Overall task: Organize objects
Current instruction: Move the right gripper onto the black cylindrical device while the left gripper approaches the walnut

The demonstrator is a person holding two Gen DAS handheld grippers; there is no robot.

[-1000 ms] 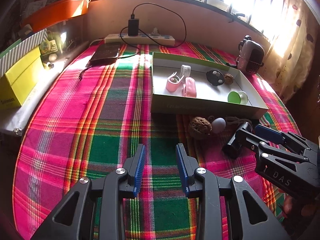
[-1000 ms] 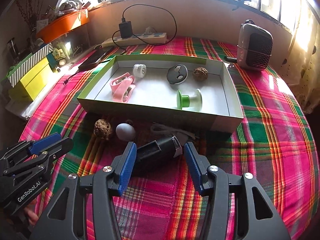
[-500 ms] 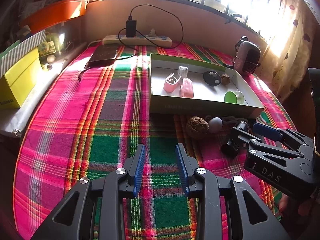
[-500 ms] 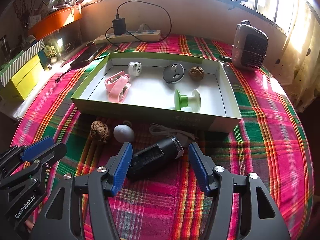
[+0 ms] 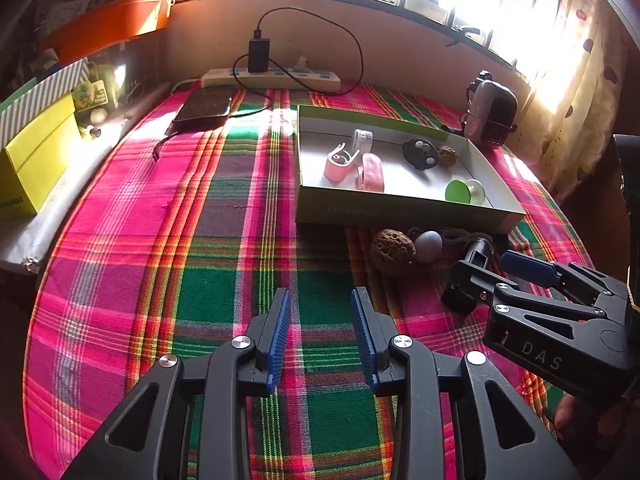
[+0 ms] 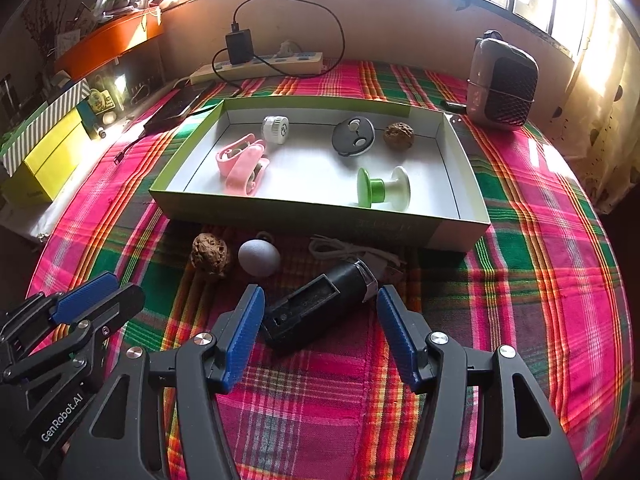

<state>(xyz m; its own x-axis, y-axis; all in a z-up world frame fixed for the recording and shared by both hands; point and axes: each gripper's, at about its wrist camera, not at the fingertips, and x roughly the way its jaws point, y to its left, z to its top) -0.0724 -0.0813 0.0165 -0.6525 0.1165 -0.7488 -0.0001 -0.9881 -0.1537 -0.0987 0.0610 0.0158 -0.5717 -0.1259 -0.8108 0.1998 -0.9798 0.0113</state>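
black and cylindrical, the torch-like tube (image 6: 320,312) lies slanted on the plaid surface (image 6: 540,280) just near of the open box (image 6: 320,216), between the pads of the right claw (image 6: 320,334), whose jaws have just been opening and touch nothing. squaring the pads across its body before closing should stop it rolling; the left claw (image 5: 322,340) hangs apart and empty to the left.

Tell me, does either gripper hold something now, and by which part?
Nothing is held. The right gripper stands open around the black cylinder, pads apart from it. The left gripper is open and empty.
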